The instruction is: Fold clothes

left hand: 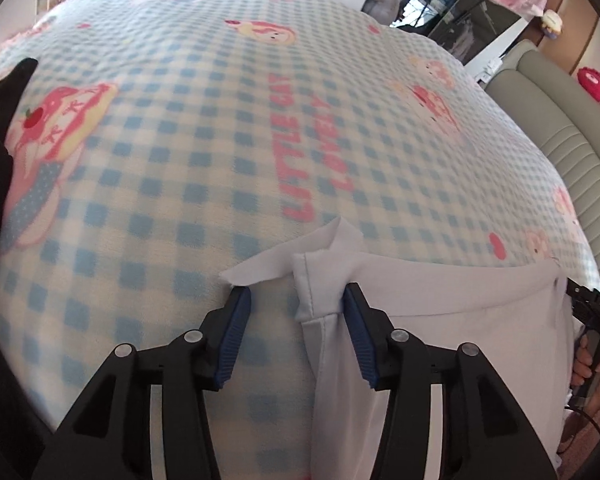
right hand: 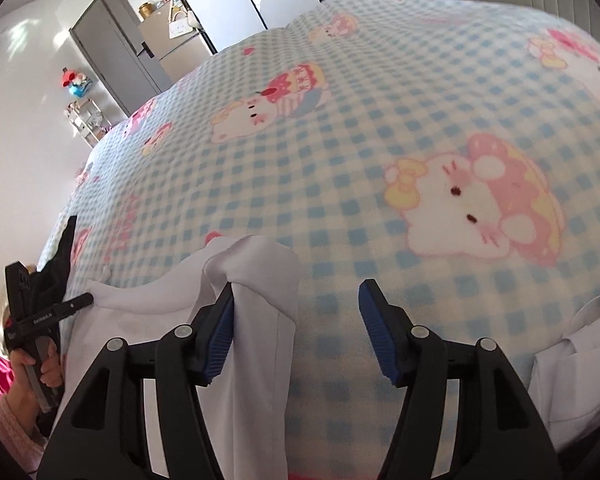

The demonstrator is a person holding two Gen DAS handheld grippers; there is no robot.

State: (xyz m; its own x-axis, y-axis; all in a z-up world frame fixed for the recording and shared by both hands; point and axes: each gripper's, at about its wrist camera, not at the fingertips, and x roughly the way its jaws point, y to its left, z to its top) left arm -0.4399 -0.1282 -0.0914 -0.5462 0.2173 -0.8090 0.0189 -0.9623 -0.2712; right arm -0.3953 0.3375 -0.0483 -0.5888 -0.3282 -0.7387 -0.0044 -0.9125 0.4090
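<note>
The white garment [left hand: 440,300] lies on the near part of the bed, spread over the blue checked blanket [left hand: 220,140], with its far edge running between the two claws. It looks thin, light and limp, so it should lift with little effort but sag and slide wherever it is not held; the stitched hems are likely the firmest places to pinch. The left claw [left hand: 296,312] stands apart, with a bunched, hemmed corner of the garment between its blue pads and lying against the right-hand pad, not clamped. The right claw [right hand: 296,320] also stands apart, wider, and the other bunched corner drapes over its left pad while the right pad is clear above bare blanket. Neither claw grips the cloth. Taking each corner just inside the hem, where the fabric is doubled, would seem the safest hold. Beyond the garment the blanket is bare and flat well towards the far side, giving plenty of room to carry an edge over. A black piece of clothing [left hand: 4,120] sits at the left edge of the bed, and another white garment [right hand: 580,360] lies near the right claw, so wide sideways sweeps could snag them.
</note>
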